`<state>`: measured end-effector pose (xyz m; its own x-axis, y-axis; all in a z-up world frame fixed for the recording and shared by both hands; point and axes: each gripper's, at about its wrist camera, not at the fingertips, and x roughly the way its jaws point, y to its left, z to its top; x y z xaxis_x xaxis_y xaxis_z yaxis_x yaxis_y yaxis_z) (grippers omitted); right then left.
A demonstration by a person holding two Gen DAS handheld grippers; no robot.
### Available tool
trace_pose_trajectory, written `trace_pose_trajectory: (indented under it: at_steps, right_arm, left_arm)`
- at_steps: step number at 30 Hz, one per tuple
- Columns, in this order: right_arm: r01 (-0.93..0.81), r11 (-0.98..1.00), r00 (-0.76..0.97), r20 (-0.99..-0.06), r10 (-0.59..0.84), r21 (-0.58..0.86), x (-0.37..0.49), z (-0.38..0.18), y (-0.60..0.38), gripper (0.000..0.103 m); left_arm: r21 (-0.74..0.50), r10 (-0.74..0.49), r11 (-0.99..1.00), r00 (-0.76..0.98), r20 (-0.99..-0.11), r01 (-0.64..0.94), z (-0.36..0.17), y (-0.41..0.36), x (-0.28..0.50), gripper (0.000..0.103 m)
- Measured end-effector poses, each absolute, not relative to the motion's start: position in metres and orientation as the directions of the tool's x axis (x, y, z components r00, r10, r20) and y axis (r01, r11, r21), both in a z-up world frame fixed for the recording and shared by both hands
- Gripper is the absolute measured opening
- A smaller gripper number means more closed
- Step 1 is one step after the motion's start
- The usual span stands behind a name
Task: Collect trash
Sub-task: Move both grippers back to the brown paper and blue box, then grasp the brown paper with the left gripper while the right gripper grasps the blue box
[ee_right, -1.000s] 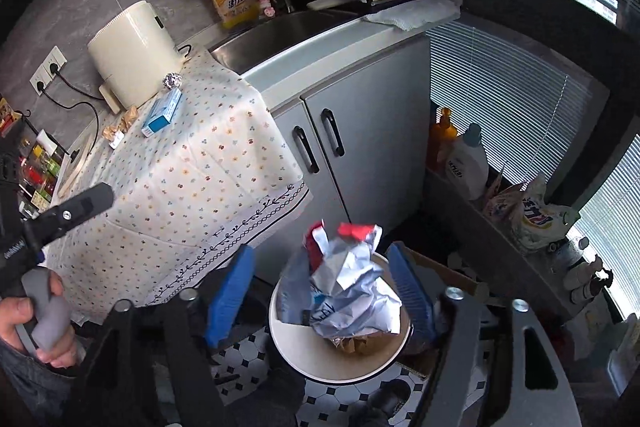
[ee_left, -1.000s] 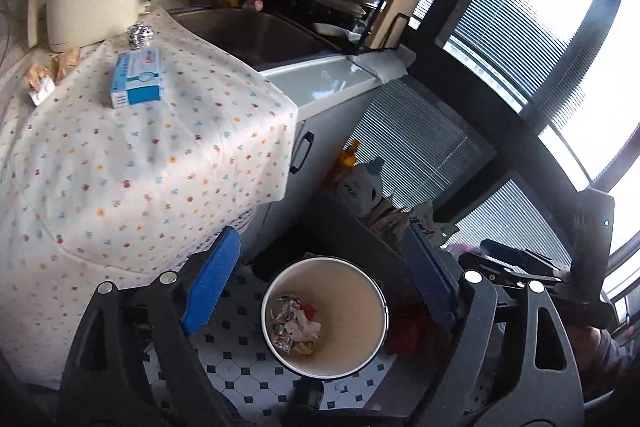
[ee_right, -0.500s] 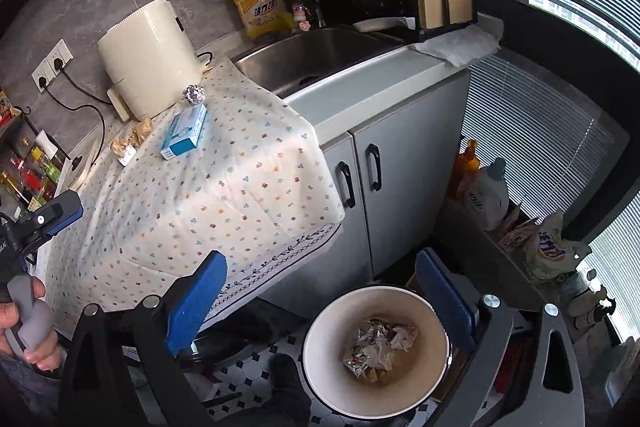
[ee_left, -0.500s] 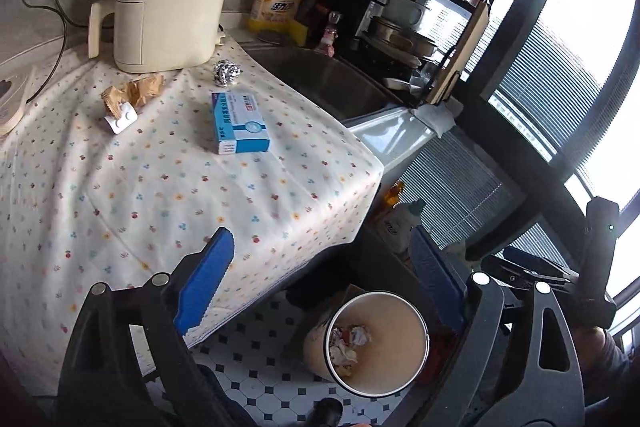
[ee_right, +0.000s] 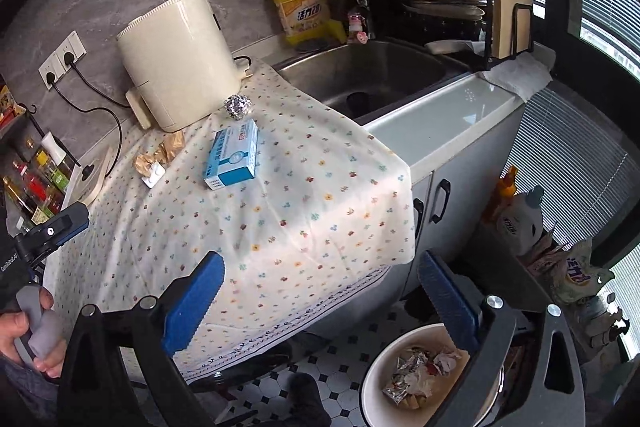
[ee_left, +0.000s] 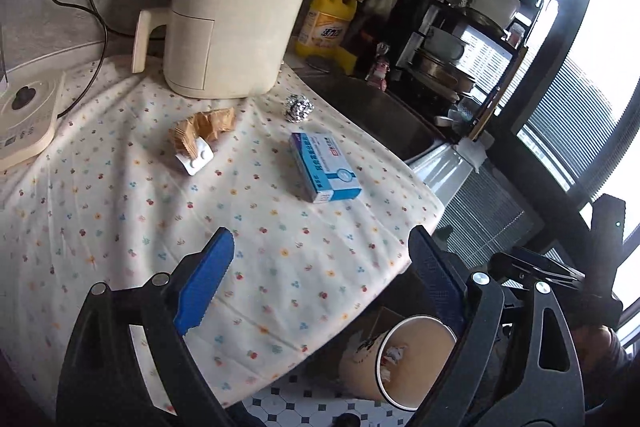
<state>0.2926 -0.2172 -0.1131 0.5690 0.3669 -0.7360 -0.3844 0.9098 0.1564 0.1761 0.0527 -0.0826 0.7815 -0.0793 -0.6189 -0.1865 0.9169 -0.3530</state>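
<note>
While both grippers, left and right, hover released, a blue box lies on the table above the bin.

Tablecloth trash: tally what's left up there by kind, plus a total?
Foil ball: 1
Blue medicine box: 1
Crumpled brown wrapper: 1
Pill blister pack: 1
Total: 4
</note>
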Motion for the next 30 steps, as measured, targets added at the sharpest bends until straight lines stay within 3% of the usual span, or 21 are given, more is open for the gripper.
trace_pose_trajectory:
  at_steps: [5, 20, 28, 29, 30]
  right_arm:
    - [-0.389, 0.910, 0.579, -0.730, 0.364, 0.146, 0.303, -0.113, -0.175, 0.095]
    - [-0.351, 0.929, 0.592, -0.742, 0.315, 0.115, 0.326, -0.124, -0.085, 0.095]
    - [-0.295, 0.951, 0.592, -0.762, 0.261, 0.096, 0.349, -0.129, -0.066, 0.095]
    - [-0.291, 0.952, 0.593, -0.764, 0.255, 0.092, 0.352, -0.130, -0.063, 0.095]
    - [-0.291, 0.953, 0.594, -0.764, 0.250, 0.086, 0.356, -0.130, -0.060, 0.095]
  left_arm:
    - [-0.364, -0.067, 0.910, 0.794, -0.604, -0.200, -0.087, 0.097, 0.182, 0.087]
    - [-0.385, -0.131, 0.907, 0.754, -0.644, -0.172, -0.112, 0.181, 0.240, 0.059]
    - [-0.373, -0.188, 0.919, 0.689, -0.700, -0.129, -0.136, 0.197, 0.286, 0.055]
    - [-0.379, -0.200, 0.917, 0.683, -0.703, -0.123, -0.139, 0.199, 0.290, 0.047]
    - [-0.379, -0.208, 0.918, 0.670, -0.713, -0.118, -0.142, 0.200, 0.295, 0.031]
